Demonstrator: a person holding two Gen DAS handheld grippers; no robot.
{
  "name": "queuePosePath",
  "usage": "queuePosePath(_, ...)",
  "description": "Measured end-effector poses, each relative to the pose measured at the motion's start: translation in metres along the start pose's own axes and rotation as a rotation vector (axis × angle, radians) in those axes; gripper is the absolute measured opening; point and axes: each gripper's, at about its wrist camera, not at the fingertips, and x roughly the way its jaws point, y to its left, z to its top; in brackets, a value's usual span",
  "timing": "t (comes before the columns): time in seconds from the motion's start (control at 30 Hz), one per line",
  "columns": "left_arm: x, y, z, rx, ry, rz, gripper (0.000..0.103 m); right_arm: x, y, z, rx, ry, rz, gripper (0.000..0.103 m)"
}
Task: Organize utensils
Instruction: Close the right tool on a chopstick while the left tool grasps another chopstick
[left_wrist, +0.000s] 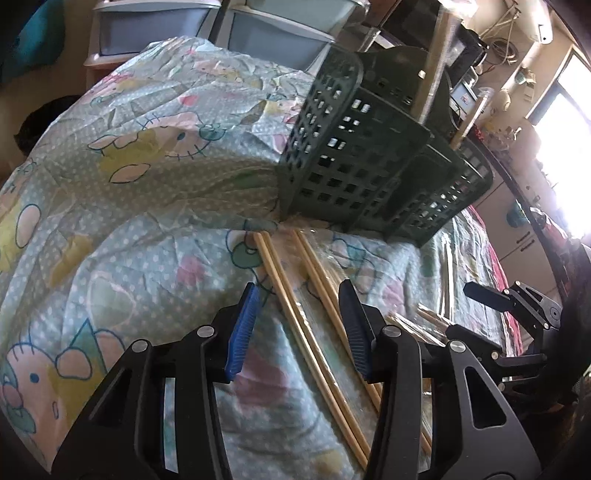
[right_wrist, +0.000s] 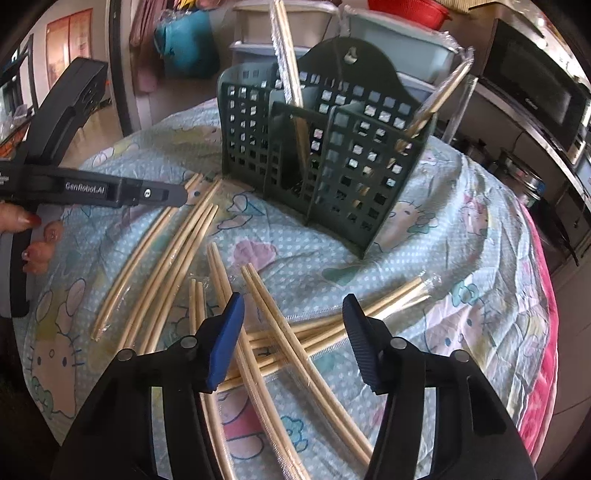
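Note:
A dark green slotted utensil caddy (left_wrist: 369, 162) (right_wrist: 332, 155) stands on a table under a pale blue cartoon-print cloth (left_wrist: 129, 184). Two wrapped chopstick pairs stand in it (right_wrist: 286, 55). Several wrapped wooden chopstick pairs lie loose on the cloth (right_wrist: 280, 332). My left gripper (left_wrist: 299, 325) is open and low over two pairs (left_wrist: 295, 314) in front of the caddy. My right gripper (right_wrist: 291, 339) is open and empty, hovering over the crossed pile. The left gripper also shows at the left of the right wrist view (right_wrist: 92, 188).
Plastic storage drawers (left_wrist: 266, 33) stand behind the table. A microwave (right_wrist: 535, 96) and shelves are at the right. A pink cloth (right_wrist: 543, 350) hangs at the table's right edge. The other gripper's body (left_wrist: 524, 306) is at the right in the left wrist view.

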Motion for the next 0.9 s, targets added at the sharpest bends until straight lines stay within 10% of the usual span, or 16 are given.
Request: queuePosePath(0.9, 0.023, 0.023, 0.027, -0.051, -0.003, 0.022, 0.018, 0.048, 0.004, 0.027, -0.018, 0.091, 0.103, 0.013)
